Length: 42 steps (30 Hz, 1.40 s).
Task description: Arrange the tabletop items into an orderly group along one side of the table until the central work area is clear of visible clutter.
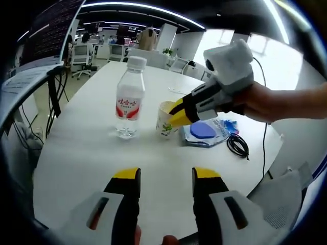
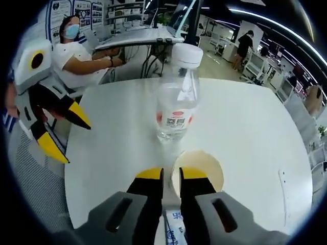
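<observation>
Both jaws of the right hand-held gripper pinch the paper cup rim beside the clear plastic water bottle on the white counter; left hand-held gripper stands apart, empty.

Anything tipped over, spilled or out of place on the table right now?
Nothing stands out. The water bottle stands upright and capped, the paper cup is upright with the right claw pinching its rim, and no liquid shows on the table.

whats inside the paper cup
In the right gripper view the paper cup looks empty: pale inner wall, nothing in it. The right gripper pinches its near rim, one jaw inside, hiding that bit of the bottom.
</observation>
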Tool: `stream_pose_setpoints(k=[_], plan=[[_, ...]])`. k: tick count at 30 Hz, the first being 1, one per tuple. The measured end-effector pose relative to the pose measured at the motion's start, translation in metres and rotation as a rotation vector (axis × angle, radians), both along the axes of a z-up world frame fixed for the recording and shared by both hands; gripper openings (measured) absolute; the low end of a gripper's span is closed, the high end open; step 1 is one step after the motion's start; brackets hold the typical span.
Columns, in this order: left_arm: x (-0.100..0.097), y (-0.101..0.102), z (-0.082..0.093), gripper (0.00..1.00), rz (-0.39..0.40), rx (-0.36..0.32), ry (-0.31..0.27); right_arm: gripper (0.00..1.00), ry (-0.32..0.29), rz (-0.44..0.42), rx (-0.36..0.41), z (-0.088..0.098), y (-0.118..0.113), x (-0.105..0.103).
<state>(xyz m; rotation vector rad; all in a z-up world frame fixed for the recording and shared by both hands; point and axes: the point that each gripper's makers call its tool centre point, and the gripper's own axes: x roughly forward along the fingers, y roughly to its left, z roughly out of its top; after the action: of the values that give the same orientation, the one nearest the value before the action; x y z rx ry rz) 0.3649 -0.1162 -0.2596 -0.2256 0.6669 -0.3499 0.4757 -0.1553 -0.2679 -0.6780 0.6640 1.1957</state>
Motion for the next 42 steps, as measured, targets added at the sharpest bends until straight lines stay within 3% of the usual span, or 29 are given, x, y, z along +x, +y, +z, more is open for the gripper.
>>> stream_pose_setpoints(k=[9, 18, 31, 42], plan=[[0.015, 0.005, 0.002, 0.39, 0.012, 0.007, -0.006, 0.13, -0.026, -0.033, 0.092, 0.029, -0.006, -0.005], [0.026, 0.013, 0.004, 0.39, 0.027, 0.021, -0.011, 0.14, -0.014, -0.136, 0.176, 0.047, -0.042, -0.013], [0.046, 0.025, 0.006, 0.39, 0.055, 0.038, -0.018, 0.17, 0.026, -0.287, 0.216, 0.043, -0.099, -0.032], [0.077, 0.040, 0.007, 0.40, 0.089, 0.063, -0.030, 0.20, 0.083, -0.404, 0.256, 0.034, -0.137, -0.070]])
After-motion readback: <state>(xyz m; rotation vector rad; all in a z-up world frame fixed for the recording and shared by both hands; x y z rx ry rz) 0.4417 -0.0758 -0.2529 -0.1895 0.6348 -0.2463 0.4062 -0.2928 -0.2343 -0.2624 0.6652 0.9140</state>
